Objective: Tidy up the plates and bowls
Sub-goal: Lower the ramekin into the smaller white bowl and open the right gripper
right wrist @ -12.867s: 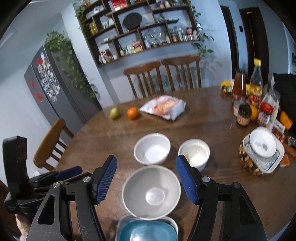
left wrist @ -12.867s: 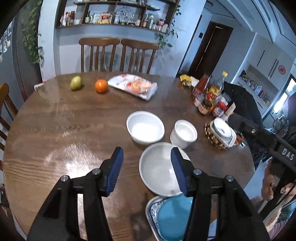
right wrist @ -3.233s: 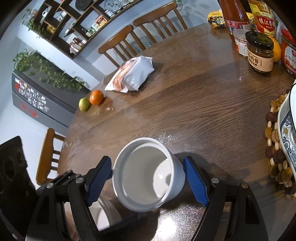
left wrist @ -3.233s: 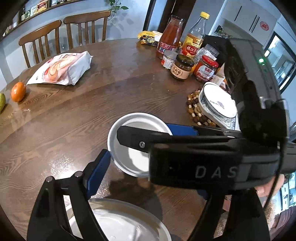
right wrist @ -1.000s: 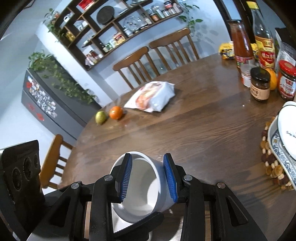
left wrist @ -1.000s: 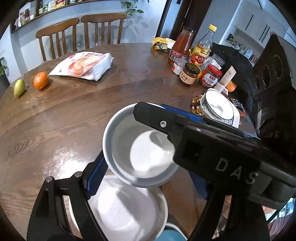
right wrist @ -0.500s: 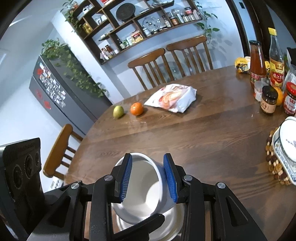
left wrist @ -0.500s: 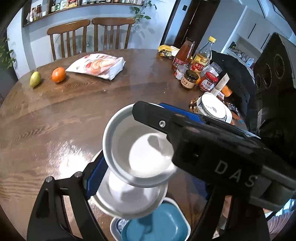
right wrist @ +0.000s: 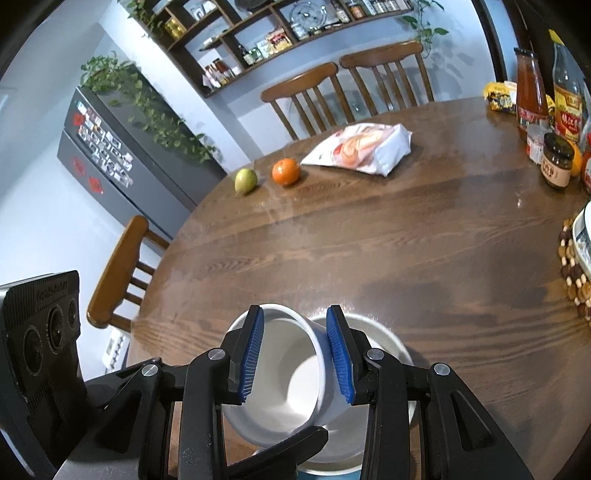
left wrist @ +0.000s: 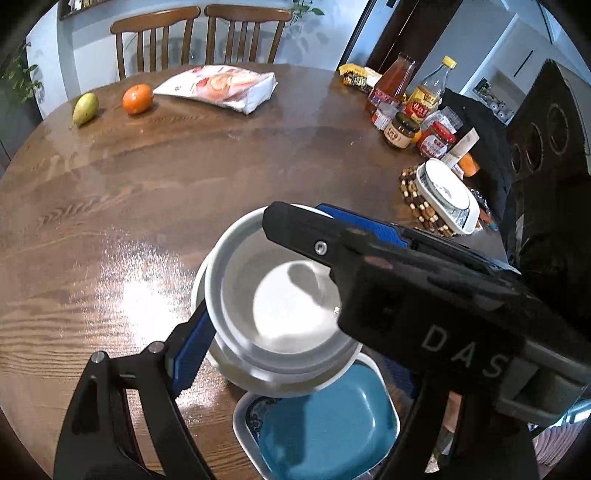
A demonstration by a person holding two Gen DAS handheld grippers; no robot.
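Over the round dark wooden table [right wrist: 369, 240], backed by wooden chairs [right wrist: 343, 92] and wall shelves [right wrist: 280, 33], the left gripper [left wrist: 280, 288] clamps a white shallow bowl [left wrist: 273, 295] above a wider grey bowl [right wrist: 384, 354], while the right gripper [right wrist: 295, 354] clamps a white cup's [right wrist: 288, 376] wall.

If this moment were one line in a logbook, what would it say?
left gripper: gripping white bowl above plate | right gripper: gripping tilted cup
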